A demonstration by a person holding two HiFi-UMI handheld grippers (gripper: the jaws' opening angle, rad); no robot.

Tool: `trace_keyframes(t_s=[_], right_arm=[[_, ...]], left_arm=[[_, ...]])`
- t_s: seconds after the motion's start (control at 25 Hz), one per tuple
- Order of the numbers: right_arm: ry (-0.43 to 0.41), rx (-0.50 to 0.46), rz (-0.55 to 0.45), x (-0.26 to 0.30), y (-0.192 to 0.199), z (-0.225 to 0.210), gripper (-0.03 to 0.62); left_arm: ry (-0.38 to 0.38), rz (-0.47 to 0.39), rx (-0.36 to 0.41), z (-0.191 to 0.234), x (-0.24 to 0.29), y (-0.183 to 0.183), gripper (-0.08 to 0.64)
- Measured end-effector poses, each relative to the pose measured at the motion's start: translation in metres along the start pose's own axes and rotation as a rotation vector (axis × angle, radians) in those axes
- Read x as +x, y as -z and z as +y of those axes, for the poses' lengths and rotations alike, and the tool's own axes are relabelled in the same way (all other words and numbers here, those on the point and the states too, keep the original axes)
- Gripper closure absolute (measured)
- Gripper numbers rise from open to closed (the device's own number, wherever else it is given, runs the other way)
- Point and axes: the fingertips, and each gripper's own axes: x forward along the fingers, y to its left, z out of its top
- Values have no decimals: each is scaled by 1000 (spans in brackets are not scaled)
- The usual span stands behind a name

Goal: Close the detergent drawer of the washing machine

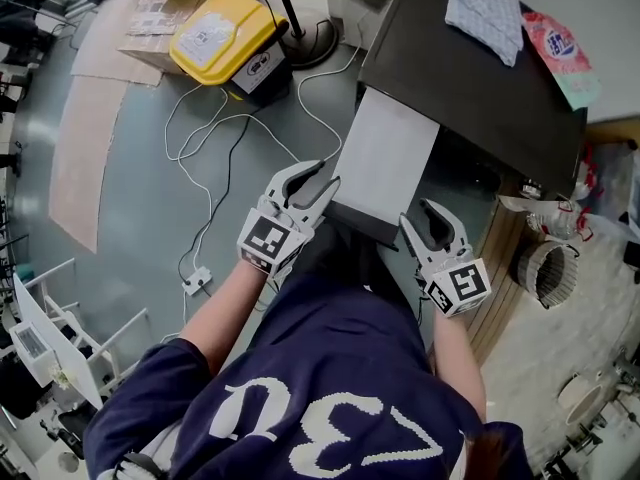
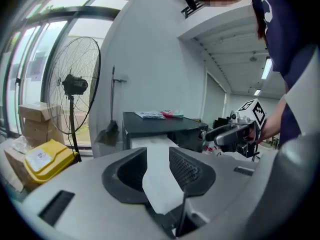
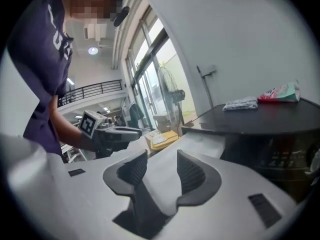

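**Flanking the pulled-out drawer, both jaws wide**

Far left on the floor (image 1: 120, 208): yellow case (image 1: 225, 33) and a loose white cable (image 1: 200, 183). The left gripper (image 1: 315, 178) sits at the drawer's near left corner. Its jaws are wide and grip nothing. In the left gripper view the white corner shows in the gap between them; can't tell if it touches.

The drawer (image 1: 385, 163) sticks well out from the front of the dark washer (image 1: 470, 78), not closed. The right gripper (image 1: 420, 218) is just beside the drawer's near right corner, jaws wide too and empty. In the right gripper view the pale drawer surface lies ahead between them.

The two grippers are about level, one on each side of the drawer front. On the washer top lie a folded cloth (image 1: 485, 13) and a pink-green packet (image 1: 562, 53). Lower right, a basket (image 1: 545, 268) stands on the floor.
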Motion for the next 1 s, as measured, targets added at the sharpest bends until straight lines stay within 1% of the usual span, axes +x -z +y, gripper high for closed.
trace_keyframes(t_s=[0.12,0.2,0.32,0.44,0.52,0.6,0.64,0.68,0.76,0.84,1.0], right_arm=[[-77,-23,115,3,39,26,355],[-109,-22,168,1,60,39,350],[-128,-23,219,-2,82,50,350],[-126,-20,245,-4,95,50,350],[-124,-18,257,-3,101,49,351],[-125,-27,268,-2,104,49,366],[-126,-33,271,-1,104,50,387],[-129,-36,273,-1,104,50,394],[-136,-44,275,0,104,51,401],[-142,-57,279,0,105,51,424],[-161,-62,280,2,106,55,452]], left_arm=[[38,24,30,-8,-10,23,426],[72,65,41,-15,-17,39,427],[106,146,26,-20,-29,64,418],[133,192,7,-22,-36,87,402],[164,205,-15,-25,-37,99,396],[189,195,-53,-25,-38,103,396],[200,194,-68,-25,-39,102,396],[212,200,-70,-25,-40,102,396],[236,235,-32,-28,-42,108,396],[248,271,13,-30,-39,117,396],[258,272,4,-30,-32,121,400]])
